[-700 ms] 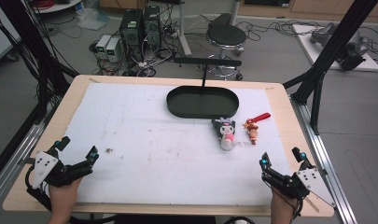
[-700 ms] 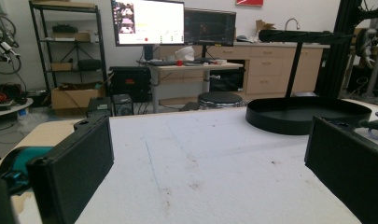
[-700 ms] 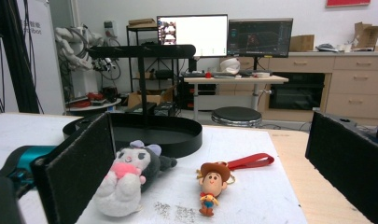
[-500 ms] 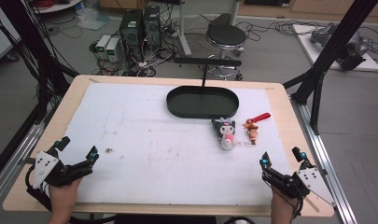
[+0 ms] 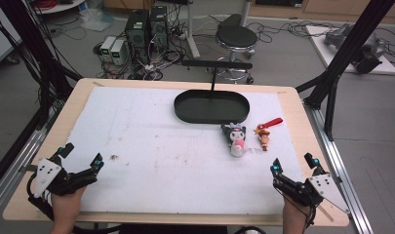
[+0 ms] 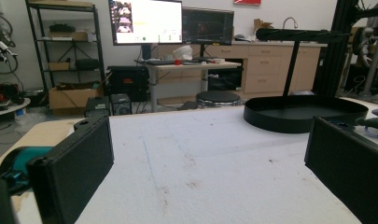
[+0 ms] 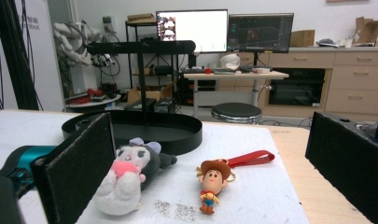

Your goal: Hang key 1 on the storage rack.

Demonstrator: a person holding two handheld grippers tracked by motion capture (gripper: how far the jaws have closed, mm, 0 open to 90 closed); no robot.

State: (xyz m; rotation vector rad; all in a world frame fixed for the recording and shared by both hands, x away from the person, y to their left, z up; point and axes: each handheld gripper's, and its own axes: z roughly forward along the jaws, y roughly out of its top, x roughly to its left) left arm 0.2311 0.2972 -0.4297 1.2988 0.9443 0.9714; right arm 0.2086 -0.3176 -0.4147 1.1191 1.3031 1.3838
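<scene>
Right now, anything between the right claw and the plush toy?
Nothing visible. The right claw is open at the table's near edge, and only bare white mat lies between it and the plush toy. The cowboy keychain lies beside the plush, apart from it.

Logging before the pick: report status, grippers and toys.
Left gripper and right gripper open, empty, at near table edge. Plush toy and cowboy keychain lie beside black tray, untouched. Nothing between right gripper and toys.

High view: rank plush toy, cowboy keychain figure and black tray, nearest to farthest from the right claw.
1. Cowboy keychain figure, just ahead of the right claw; the plush toy is almost as close, hard to separate.
2. Plush toy, ahead and to the claw's left.
3. Black tray, at the mat's far middle.
</scene>
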